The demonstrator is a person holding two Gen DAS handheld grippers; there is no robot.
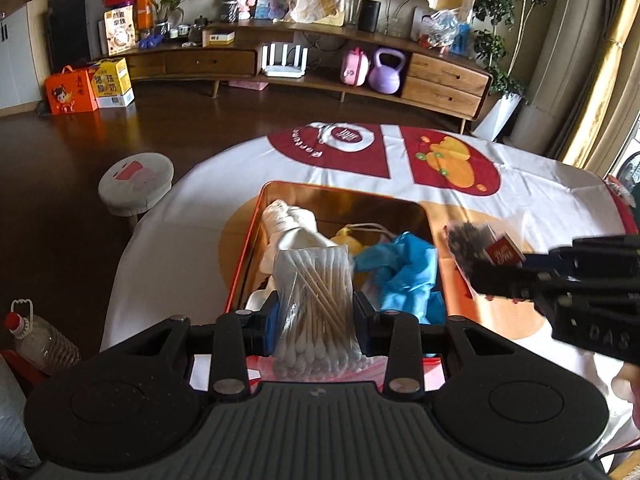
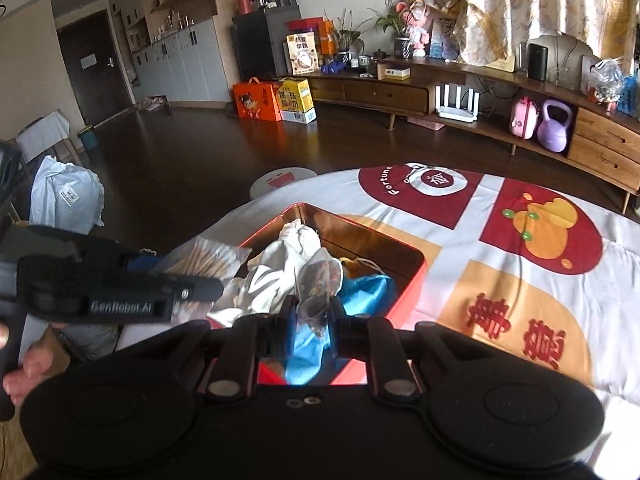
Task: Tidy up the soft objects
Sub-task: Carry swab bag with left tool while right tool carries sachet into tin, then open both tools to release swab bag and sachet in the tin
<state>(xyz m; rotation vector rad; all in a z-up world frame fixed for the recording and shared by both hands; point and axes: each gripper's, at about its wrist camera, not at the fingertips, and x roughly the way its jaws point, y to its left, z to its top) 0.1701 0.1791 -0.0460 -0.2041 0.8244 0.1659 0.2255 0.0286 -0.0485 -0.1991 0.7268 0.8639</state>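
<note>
The left tool (image 1: 314, 316) is clenched on a clear packet of cotton swabs (image 1: 314, 300) and holds it over the near edge of the red tin box (image 1: 256, 248). The right tool (image 2: 314, 314) grips a small transparent bag (image 2: 320, 284) with dark contents, also above this box. Inside the box lie a white cloth (image 1: 286, 224), a blue glove (image 1: 404, 276) and a yellow pouch (image 1: 346, 238). The box stands on the desk (image 1: 192, 240), which has a red and white cover.

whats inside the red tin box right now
In the red tin box: a white cloth, a blue glove and a yellow item with a white cord. The held bag of cotton swabs hides the near part.
</note>
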